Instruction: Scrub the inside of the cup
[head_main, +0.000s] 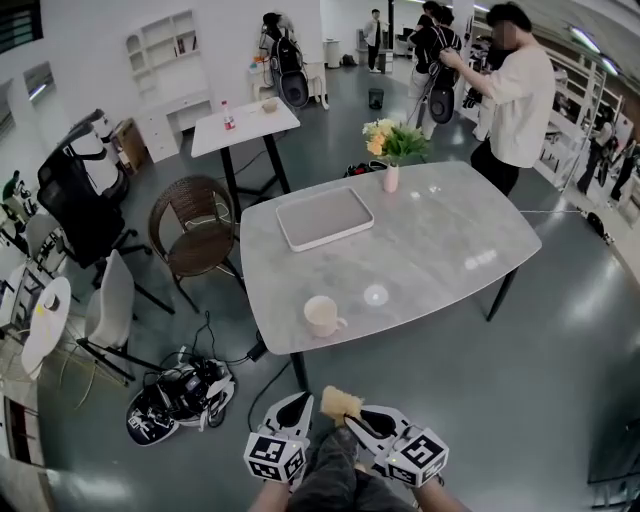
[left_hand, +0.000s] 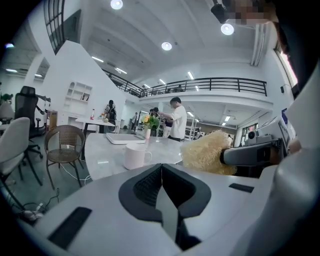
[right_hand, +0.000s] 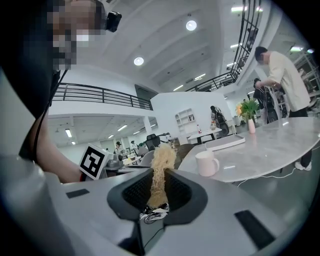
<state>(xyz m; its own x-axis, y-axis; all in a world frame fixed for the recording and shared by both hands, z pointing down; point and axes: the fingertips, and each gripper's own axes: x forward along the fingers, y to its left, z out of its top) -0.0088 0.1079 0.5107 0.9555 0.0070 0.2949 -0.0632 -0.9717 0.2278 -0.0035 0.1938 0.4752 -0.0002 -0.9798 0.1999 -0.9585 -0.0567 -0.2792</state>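
Yellow and shaggy, the sponge is pinched in my right claw: the jaws are clamped on its lower end and the tuft stands out past the tips. My left claw is closed tight, pad against pad, with nothing between them. I hold both claws low in front of me, off the near edge of the grey stone-look table, with their tips close together. The cup is pale, with its handle turned to the right, and stands upright near the table's near edge, apart from both claws. Farther back on the table lies a shallow rectangular tray, and beyond it stands a pink vase of flowers. A wicker chair stands just to the left of the table.
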